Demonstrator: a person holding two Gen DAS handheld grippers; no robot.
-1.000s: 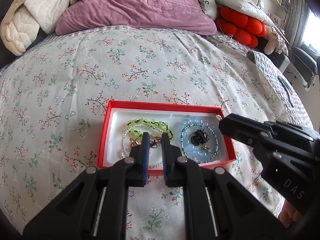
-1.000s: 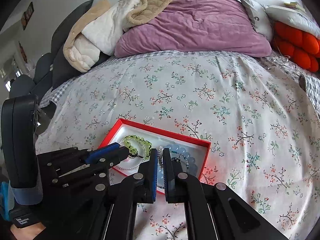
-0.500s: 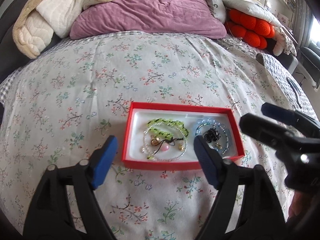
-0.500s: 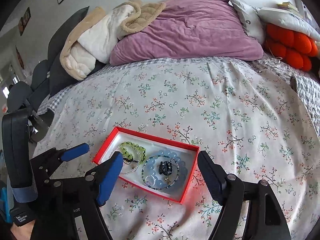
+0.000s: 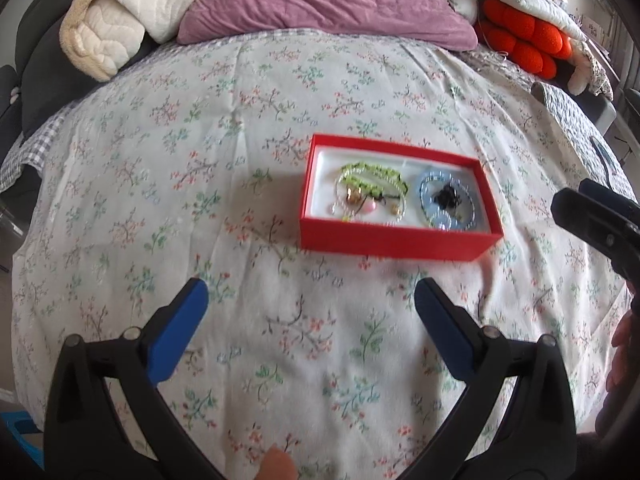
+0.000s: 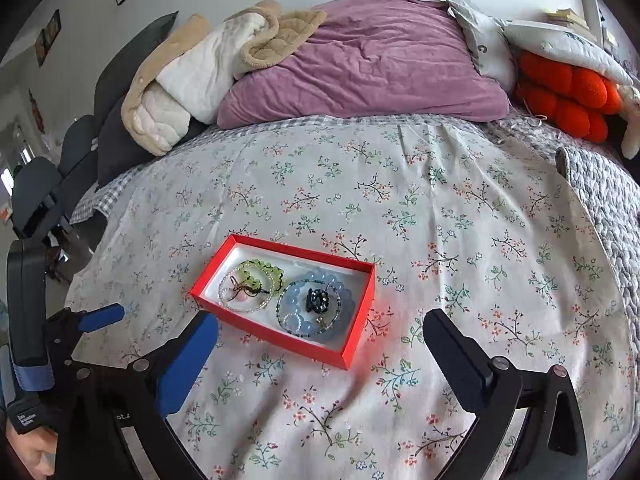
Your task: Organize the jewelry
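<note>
Fingers spread wide on both the left gripper (image 5: 310, 308) and the right gripper (image 6: 320, 340), nothing held.

Ahead of both sets of fingers, apart from them on the floral bedspread (image 6: 440, 216): red box (image 5: 394, 240) with green beaded bracelets (image 5: 372, 178) at its left end and blue bracelets (image 5: 446, 202) at its right. Long axis running left to right; slightly right of centre for the left gripper, slightly left for the right. Right gripper judged nearer.

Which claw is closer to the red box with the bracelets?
Probably the right claw, though it's close. Its open fingers straddle the red box's near corner. The left claw, open too, is back from the box, with bare bedspread between.
</note>
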